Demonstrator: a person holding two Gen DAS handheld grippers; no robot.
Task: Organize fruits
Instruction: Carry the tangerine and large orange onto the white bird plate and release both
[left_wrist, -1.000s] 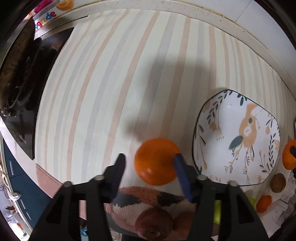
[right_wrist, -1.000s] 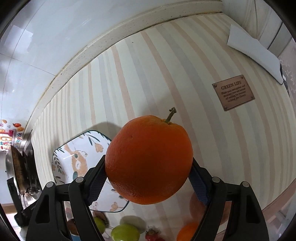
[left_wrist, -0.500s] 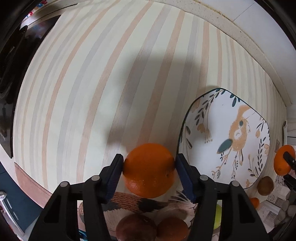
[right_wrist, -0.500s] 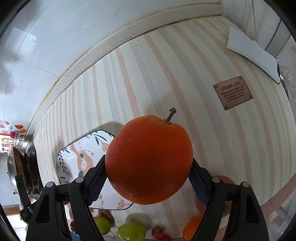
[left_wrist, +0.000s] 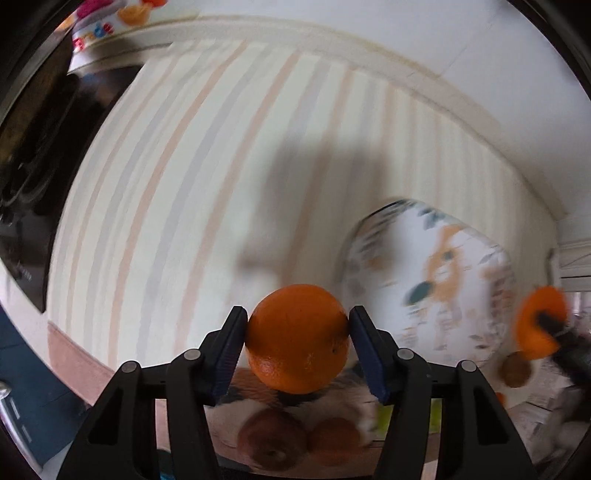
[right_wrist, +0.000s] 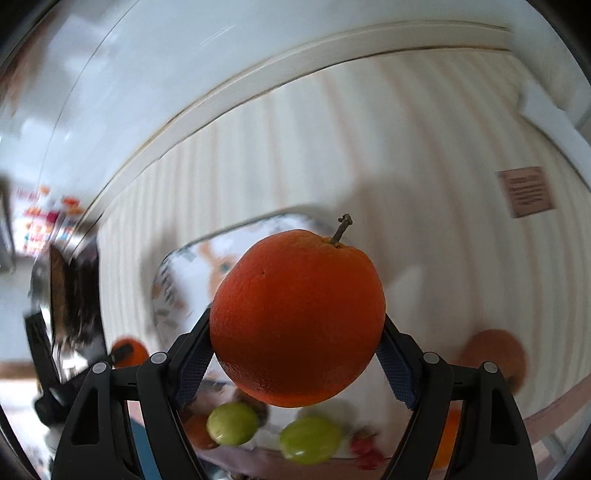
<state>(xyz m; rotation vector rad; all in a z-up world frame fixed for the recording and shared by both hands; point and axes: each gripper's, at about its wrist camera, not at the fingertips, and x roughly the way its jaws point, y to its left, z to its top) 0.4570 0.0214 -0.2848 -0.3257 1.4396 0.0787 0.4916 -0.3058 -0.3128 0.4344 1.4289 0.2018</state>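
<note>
Each gripper (left_wrist: 297, 341) (both) clamps an orange (left_wrist: 297, 338) — lifted.

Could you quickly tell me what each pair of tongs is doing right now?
Left tongs: closed on a small orange.
Right tongs: closed on a large stemmed orange.

Orange fruit (left_wrist: 297, 338), pastel-striped cloth (left_wrist: 207, 177), fox-patterned plate (left_wrist: 436, 273)

The letters "ade" in pink, purple and red stand on a white box (left_wrist: 110, 22) with fruit pictures at the top left of the left view, and the brown sign (right_wrist: 526, 191) on the striped cloth in the right view is too blurry to read.
</note>
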